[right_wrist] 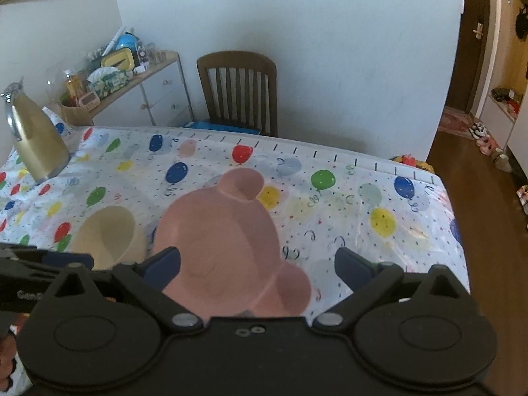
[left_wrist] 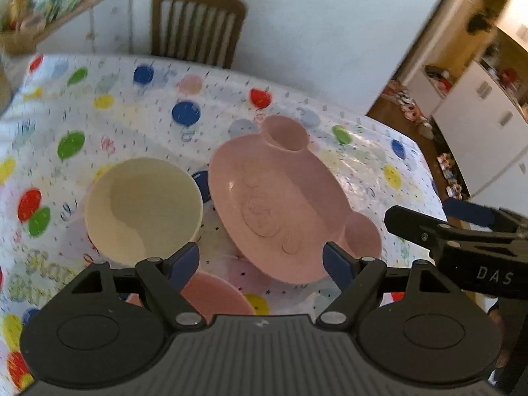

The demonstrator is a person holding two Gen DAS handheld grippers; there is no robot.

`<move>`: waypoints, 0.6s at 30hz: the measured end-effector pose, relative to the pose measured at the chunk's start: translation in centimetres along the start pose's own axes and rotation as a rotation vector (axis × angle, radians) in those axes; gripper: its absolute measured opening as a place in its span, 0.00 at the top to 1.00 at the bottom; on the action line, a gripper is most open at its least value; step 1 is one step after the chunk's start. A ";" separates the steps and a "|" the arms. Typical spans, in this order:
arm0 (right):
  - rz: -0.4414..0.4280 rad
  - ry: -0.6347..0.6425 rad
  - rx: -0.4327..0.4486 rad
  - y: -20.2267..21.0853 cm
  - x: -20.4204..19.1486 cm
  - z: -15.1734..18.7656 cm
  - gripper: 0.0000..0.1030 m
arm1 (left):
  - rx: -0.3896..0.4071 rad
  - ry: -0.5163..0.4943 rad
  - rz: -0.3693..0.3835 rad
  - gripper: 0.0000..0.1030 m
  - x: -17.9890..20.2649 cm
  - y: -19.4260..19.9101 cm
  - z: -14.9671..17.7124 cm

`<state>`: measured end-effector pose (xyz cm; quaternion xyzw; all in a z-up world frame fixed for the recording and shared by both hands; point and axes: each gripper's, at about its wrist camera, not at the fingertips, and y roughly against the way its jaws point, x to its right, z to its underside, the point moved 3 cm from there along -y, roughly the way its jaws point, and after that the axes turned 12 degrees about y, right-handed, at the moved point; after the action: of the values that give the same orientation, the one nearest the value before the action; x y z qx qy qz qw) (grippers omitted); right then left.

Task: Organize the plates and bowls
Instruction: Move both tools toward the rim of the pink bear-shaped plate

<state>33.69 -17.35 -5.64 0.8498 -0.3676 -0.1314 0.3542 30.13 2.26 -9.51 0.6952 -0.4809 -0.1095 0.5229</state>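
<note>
A pink bear-shaped plate (left_wrist: 280, 204) with two round ears lies on the balloon-print tablecloth; it also shows in the right wrist view (right_wrist: 221, 247). A cream bowl (left_wrist: 142, 208) stands upright to its left, seen too in the right wrist view (right_wrist: 105, 234). A pink round dish (left_wrist: 214, 297) lies near the front, partly hidden behind my left gripper. My left gripper (left_wrist: 260, 260) is open and empty above the near edge of the bear plate. My right gripper (right_wrist: 257, 267) is open and empty, hovering over the bear plate; it shows at the right of the left wrist view (left_wrist: 455, 227).
A gold thermos jug (right_wrist: 36, 142) stands at the table's far left. A wooden chair (right_wrist: 239, 92) stands behind the table against the wall. A cluttered sideboard (right_wrist: 132, 79) is at the back left. The table's right edge (right_wrist: 452, 217) drops to a wooden floor.
</note>
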 end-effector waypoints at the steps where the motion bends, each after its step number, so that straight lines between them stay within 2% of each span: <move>1: -0.004 -0.004 -0.004 -0.6 0.4 -0.2 0.04 | -0.013 0.024 0.003 0.21 -0.1 -0.4 -0.3; 9: -0.055 -0.116 -0.058 -4.5 3.6 -1.3 0.15 | -0.025 0.069 -0.007 0.20 0.4 -3.0 -2.0; 14: -0.085 -0.168 -0.099 -7.0 4.5 -1.2 0.19 | -0.033 0.097 -0.010 0.21 0.7 -4.5 -2.2; 18: -0.111 -0.194 -0.124 -8.7 4.7 -1.1 0.29 | -0.032 0.110 -0.028 0.21 0.6 -5.6 -2.3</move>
<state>42.14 -16.01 -10.76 0.8286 -0.3436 -0.2548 0.3611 35.05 3.11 -12.97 0.6982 -0.4399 -0.0861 0.5581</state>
